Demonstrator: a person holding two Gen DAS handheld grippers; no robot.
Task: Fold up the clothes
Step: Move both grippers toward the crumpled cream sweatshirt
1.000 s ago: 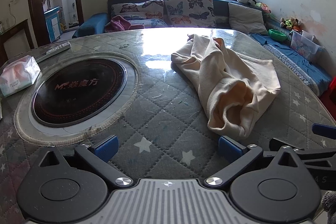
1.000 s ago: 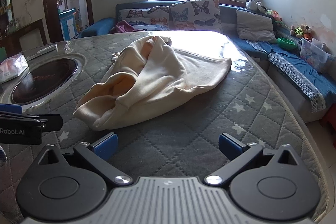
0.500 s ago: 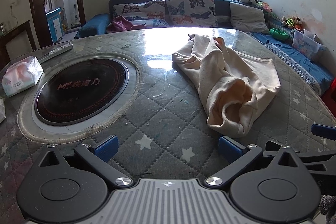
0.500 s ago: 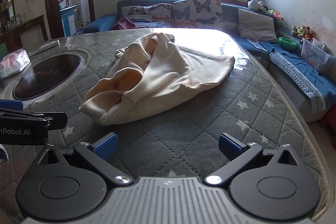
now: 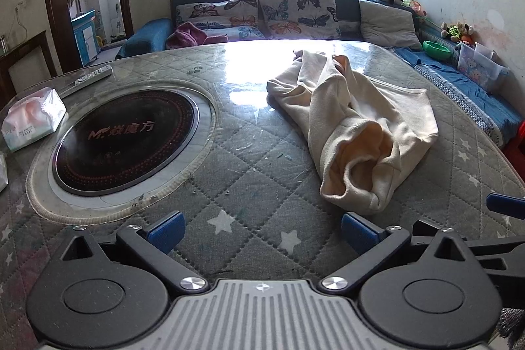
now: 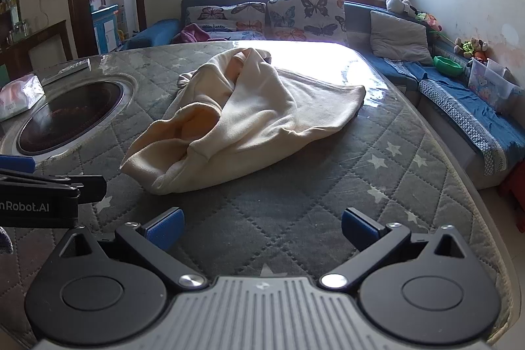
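Note:
A cream garment (image 5: 354,127) lies crumpled on the grey quilted table (image 5: 256,186), its open end turned toward me; it also shows in the right wrist view (image 6: 249,117). My left gripper (image 5: 261,230) is open and empty, hovering above the table short of the garment's near end, which lies ahead to the right. My right gripper (image 6: 261,227) is open and empty, a short way in front of the garment, which lies ahead to the left. The left gripper's black body shows at the left edge of the right wrist view (image 6: 49,195).
A round black cooktop (image 5: 124,140) is set in the table's left part. A tissue pack (image 5: 32,120) and a remote (image 5: 88,77) lie at the far left. A sofa with butterfly cushions (image 5: 295,12) and a blue bench (image 6: 459,107) stand behind and to the right.
Both grippers have drawn back slightly from the garment and risen a little. The garment has not moved. Both grippers stay open.

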